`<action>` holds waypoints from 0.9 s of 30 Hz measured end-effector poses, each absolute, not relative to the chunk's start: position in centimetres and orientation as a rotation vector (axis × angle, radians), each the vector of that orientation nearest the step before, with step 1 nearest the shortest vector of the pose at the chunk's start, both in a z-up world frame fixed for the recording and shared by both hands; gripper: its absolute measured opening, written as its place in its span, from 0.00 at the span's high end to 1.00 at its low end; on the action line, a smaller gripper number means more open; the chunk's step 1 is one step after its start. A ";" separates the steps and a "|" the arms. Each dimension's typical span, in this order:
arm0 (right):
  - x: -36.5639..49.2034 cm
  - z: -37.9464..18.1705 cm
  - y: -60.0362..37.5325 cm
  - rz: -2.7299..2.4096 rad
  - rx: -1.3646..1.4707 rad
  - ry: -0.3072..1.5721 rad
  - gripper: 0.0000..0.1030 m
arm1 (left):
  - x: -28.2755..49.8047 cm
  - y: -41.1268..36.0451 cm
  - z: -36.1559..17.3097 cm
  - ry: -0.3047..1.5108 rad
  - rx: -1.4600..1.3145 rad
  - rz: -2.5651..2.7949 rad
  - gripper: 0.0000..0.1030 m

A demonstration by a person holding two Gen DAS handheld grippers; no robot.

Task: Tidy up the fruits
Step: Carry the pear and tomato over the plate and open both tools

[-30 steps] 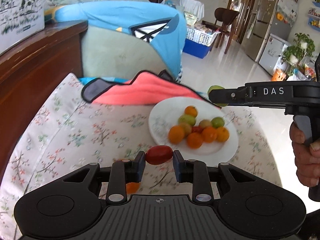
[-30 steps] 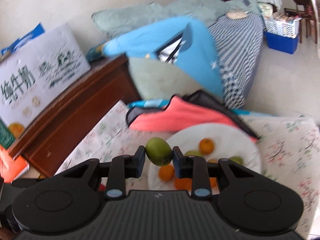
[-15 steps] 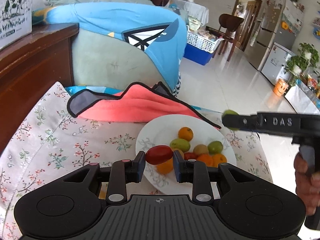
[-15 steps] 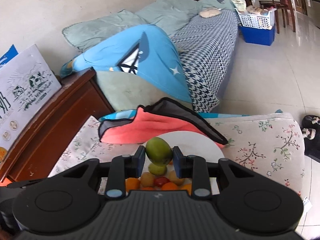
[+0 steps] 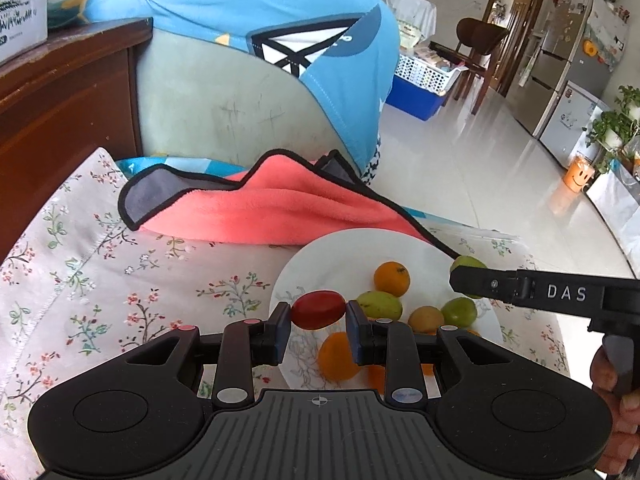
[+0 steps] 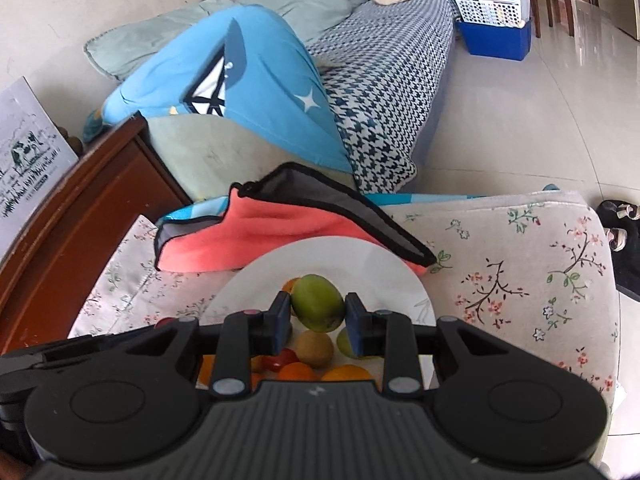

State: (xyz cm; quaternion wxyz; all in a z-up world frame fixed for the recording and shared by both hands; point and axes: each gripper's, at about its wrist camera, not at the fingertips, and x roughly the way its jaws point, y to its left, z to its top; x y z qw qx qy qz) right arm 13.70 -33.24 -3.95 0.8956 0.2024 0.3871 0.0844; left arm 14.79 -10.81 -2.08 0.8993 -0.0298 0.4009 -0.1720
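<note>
My left gripper (image 5: 318, 316) is shut on a red cherry tomato (image 5: 318, 310) and hangs over the near left rim of the white plate (image 5: 340, 256). On the plate lie several small oranges and green fruits, such as an orange (image 5: 391, 278) and a green fruit (image 5: 379, 305). My right gripper (image 6: 318, 312) is shut on a green fruit (image 6: 318, 307) above the same plate (image 6: 360, 256). In the left wrist view the right gripper (image 5: 464, 280) reaches in from the right over the plate's far right rim, with its green fruit (image 5: 466, 262) showing at the tip.
The plate sits on a floral cloth (image 5: 100, 280) with a pink and grey towel (image 5: 272, 208) behind it. A dark wooden cabinet (image 5: 60, 100) stands at left, a blue-covered sofa arm (image 5: 260, 60) behind. The cloth's right edge (image 6: 600, 280) drops to tiled floor.
Both grippers have moved forward and down toward the plate, each still holding its fruit. The plate now appears larger and lower in both views.
</note>
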 end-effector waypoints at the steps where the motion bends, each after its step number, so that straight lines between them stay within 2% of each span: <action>1: 13.8 -4.1 -33.2 0.174 0.418 0.803 0.71 | 15.0 -10.9 -2.2 0.832 -0.063 -0.353 0.74; 14: 14.8 -5.3 -33.2 0.149 0.434 0.824 0.69 | 15.8 -12.0 -3.4 0.864 -0.073 -0.348 0.71; 15: 14.8 -5.3 -33.2 0.146 0.443 0.823 0.68 | 15.8 -12.1 -3.2 0.860 -0.077 -0.352 0.64; 16: 14.8 -5.2 -33.3 0.142 0.450 0.823 0.67 | 15.7 -12.1 -3.0 0.853 -0.082 -0.350 0.49; 18: 14.8 -5.1 -33.4 0.142 0.457 0.821 0.67 | 15.4 -12.0 -2.4 0.826 -0.094 -0.334 0.34; 20: 14.7 -4.9 -33.5 0.139 0.461 0.815 0.64 | 15.2 -11.9 -1.8 0.808 -0.101 -0.333 0.32; 21: 14.7 -4.8 -33.6 0.138 0.463 0.813 0.62 | 15.1 -11.9 -1.5 0.805 -0.105 -0.337 0.28; 22: 14.6 -4.7 -33.6 0.138 0.466 0.812 0.60 | 15.0 -11.8 -1.2 0.802 -0.110 -0.335 0.18; 24: 14.5 -4.5 -33.6 0.136 0.469 0.808 0.56 | 14.8 -11.6 -0.7 0.799 -0.114 -0.318 0.09; 27: 14.2 -4.1 -33.5 0.129 0.459 0.807 0.43 | 14.4 -11.5 -0.4 0.814 -0.097 -0.300 0.07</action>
